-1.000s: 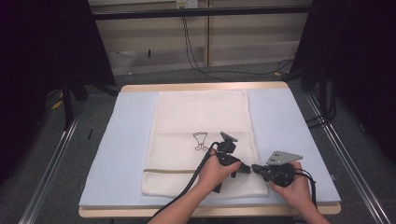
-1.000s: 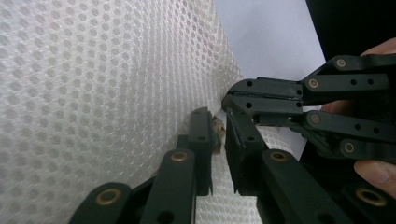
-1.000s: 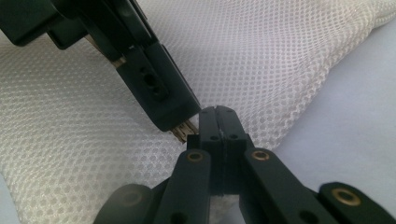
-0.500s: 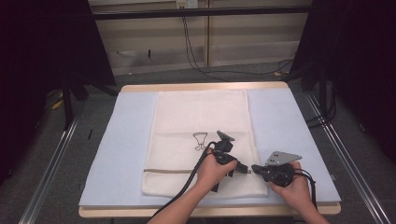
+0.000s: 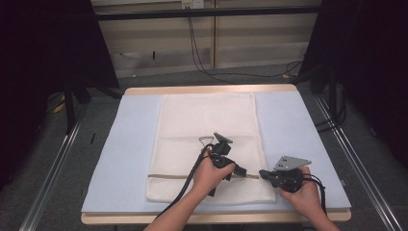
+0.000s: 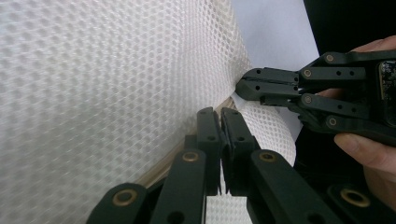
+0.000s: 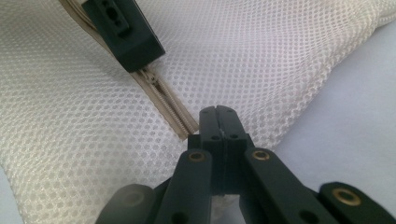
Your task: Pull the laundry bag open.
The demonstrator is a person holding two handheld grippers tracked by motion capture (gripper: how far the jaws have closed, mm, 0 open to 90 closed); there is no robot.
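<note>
A white mesh bag (image 5: pixel 207 115) lies flat on a pale blue mat (image 5: pixel 298 125), with a beige zipper (image 5: pixel 168 176) running across near its front end. My left gripper (image 5: pixel 244 172) is shut on the zipper (image 7: pixel 163 95); I cannot make out the pull between its jaws. In the left gripper view its tips (image 6: pixel 219 114) are pressed together over the zipper tape. My right gripper (image 5: pixel 262 173) is shut on the mesh edge at the zipper's right end, tips (image 7: pixel 217 112) together. The two grippers sit a short gap apart, and the right gripper (image 6: pixel 243 88) lifts the mesh (image 6: pixel 93 93) slightly.
A small black wire-like shape (image 5: pixel 207 139) lies on the bag behind my left hand. The mat covers a wooden table (image 5: pixel 207 89). Metal rails (image 5: pixel 53 168) run along both sides on the floor, and cables (image 5: pixel 202 62) trail beyond the far edge.
My left hand and gripper have shifted a little to the left along the zipper, away from the right gripper. The right hand has stayed still.
</note>
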